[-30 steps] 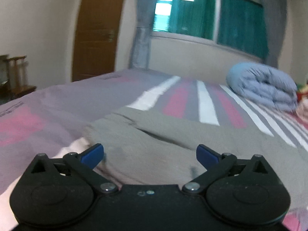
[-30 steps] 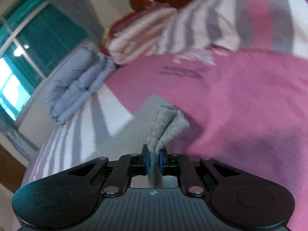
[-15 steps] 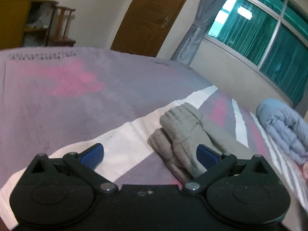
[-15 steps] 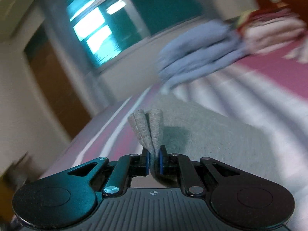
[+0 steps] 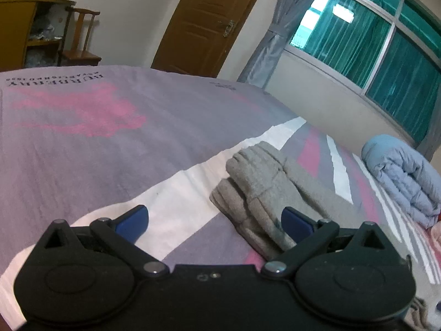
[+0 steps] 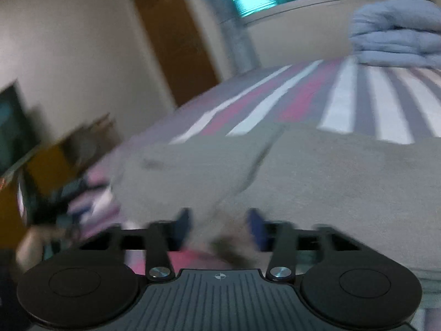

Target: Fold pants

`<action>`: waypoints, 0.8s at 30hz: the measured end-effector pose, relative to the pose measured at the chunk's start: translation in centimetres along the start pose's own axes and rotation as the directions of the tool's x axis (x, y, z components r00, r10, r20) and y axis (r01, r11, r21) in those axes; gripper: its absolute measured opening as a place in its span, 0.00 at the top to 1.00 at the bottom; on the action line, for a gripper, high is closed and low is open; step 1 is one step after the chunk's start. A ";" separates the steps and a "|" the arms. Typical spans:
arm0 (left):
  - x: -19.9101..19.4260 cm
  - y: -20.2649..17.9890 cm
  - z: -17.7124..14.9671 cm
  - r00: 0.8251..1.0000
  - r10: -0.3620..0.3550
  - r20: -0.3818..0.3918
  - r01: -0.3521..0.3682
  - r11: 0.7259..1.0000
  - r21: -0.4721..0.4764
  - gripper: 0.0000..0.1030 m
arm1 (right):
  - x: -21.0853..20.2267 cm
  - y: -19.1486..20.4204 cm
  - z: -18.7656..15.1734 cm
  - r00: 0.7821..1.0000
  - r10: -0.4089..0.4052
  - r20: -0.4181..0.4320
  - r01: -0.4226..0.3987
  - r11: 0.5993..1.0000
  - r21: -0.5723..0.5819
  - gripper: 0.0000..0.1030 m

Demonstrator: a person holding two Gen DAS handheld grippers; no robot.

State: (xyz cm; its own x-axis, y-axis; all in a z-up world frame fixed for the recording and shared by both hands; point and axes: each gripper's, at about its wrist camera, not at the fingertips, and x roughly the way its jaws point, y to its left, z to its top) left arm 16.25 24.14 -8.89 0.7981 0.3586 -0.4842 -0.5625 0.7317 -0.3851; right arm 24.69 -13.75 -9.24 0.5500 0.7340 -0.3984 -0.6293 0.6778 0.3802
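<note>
At the bottom of the left wrist view the left gripper stands spread wide with nothing between its blue pads, and the grey pants lie just beyond its right pad, cuffs bunched on the striped bedspread. In the blurred right wrist view the right gripper has just been opening, its pads apart beside grey fabric across the frame's middle. Farther off, at the right edge, sits a folded blue quilt.

Striped bed: grey pants, folded blue duvet.
</note>
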 end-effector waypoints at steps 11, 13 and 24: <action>-0.9 -4.6 -0.3 0.998 -0.058 0.028 0.052 0.981 0.187 0.06 | 4.6 -3.1 2.1 0.990 -0.085 -0.117 0.104 0.980 0.171 0.74; -0.8 -5.7 -0.5 0.997 -0.070 0.021 0.063 0.969 0.241 0.06 | 2.3 -3.3 2.5 0.993 -0.105 -0.049 0.112 0.980 0.163 0.74; 1.1 -7.8 -1.7 0.997 -0.068 -0.043 0.078 0.942 0.326 0.06 | -6.9 -13.4 0.6 0.880 -0.470 -0.068 0.470 0.841 0.268 0.74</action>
State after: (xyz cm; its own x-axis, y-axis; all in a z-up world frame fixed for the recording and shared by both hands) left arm 21.09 17.84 -7.76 0.8246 0.2829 -0.4899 -0.3967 0.9066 -0.1442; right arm 29.64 -27.91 -11.13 0.7422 0.3248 -0.5862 -0.1237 0.9261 0.3565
